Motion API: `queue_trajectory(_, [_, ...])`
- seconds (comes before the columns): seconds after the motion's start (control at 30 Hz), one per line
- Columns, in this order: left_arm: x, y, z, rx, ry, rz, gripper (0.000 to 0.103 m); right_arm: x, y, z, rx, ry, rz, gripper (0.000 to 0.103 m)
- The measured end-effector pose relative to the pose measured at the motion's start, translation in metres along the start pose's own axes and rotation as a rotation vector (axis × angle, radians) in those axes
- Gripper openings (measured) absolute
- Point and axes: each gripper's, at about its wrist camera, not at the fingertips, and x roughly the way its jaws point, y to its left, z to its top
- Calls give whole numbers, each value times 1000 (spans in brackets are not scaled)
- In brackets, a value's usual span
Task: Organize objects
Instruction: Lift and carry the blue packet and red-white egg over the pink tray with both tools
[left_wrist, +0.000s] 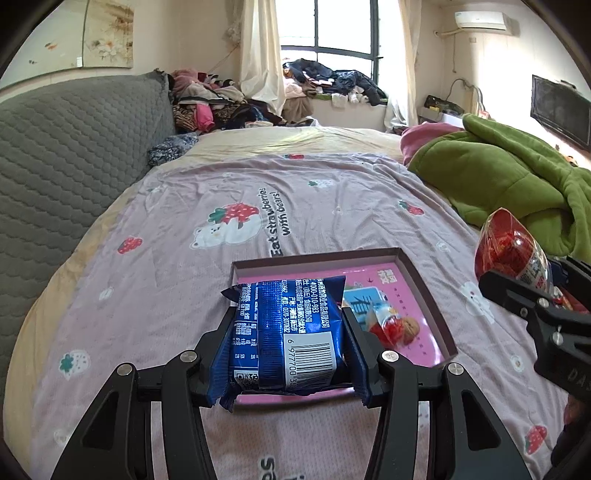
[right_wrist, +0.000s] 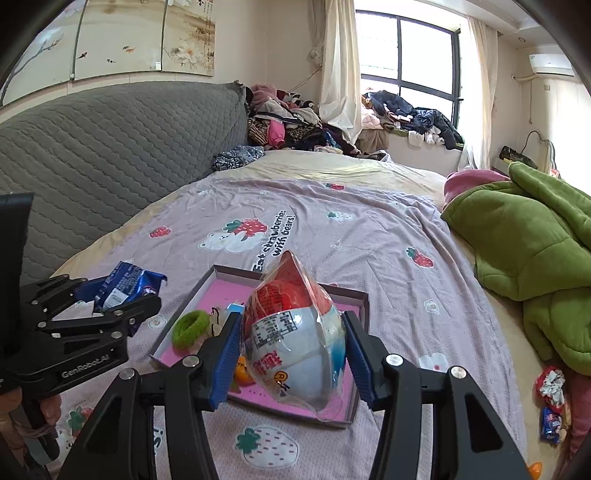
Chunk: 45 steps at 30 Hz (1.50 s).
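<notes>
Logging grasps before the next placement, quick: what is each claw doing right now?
Left claw: closed on the blue snack packet.
Right claw: closed on the egg-shaped toy pack.

A bed (left_wrist: 221, 192) with a lilac strawberry-print sheet fills the room, backed on the left by a grey quilted headboard (left_wrist: 74, 147) under a painted floral wall panel (right_wrist: 140, 37). Daylight comes through a dark-framed window (right_wrist: 410, 55) with cream curtains (right_wrist: 338, 62), above heaped clothes (left_wrist: 332, 81). A green blanket (right_wrist: 528, 251) lies right; an air conditioner (left_wrist: 480, 18) hangs high.
</notes>
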Motion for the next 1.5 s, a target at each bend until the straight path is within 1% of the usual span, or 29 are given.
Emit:
queue_trajectory(0.2, [26, -5, 2, -7, -11, -3, 54, 26, -9, -2, 5, 13, -22, 53])
queue_trajectory(0.43, [62, -9, -11, -10, 22, -4, 54, 57, -22, -11, 20, 55, -34, 54])
queue_trajectory(0.5, [72, -9, -13, -15, 38, -15, 54, 64, -24, -12, 23, 61, -37, 54])
queue_trajectory(0.63, [89, -6, -14, -37, 46, -29, 54, 83, -30, -14, 26, 66, -67, 54])
queue_trajectory(0.77, [107, -6, -16, -24, 45, -2, 54, 96, -34, -22, 51, 61, -66, 54])
queue_trajectory(0.93, [117, -9, -30, -10, 34, -14, 54, 116, -36, -30, 36, 84, -84, 53])
queue_trajectory(1.07, [125, -9, -39, -2, 35, -34, 54, 130, -42, -38, 75, 92, -92, 54])
queue_trajectory(1.13, [127, -8, -41, 3, 35, -29, 54, 138, -44, -42, 86, 101, -99, 54])
queue_trajectory(1.2, [132, -5, -43, -12, 44, -37, 54, 147, -44, -44, 86, 116, -108, 54])
queue_trajectory(1.33, [141, -4, -47, -19, 59, -41, 54, 162, -40, -48, 55, 145, -145, 54])
queue_trajectory(1.5, [144, -8, -49, -7, 55, -39, 54, 169, -38, -52, 58, 156, -148, 54])
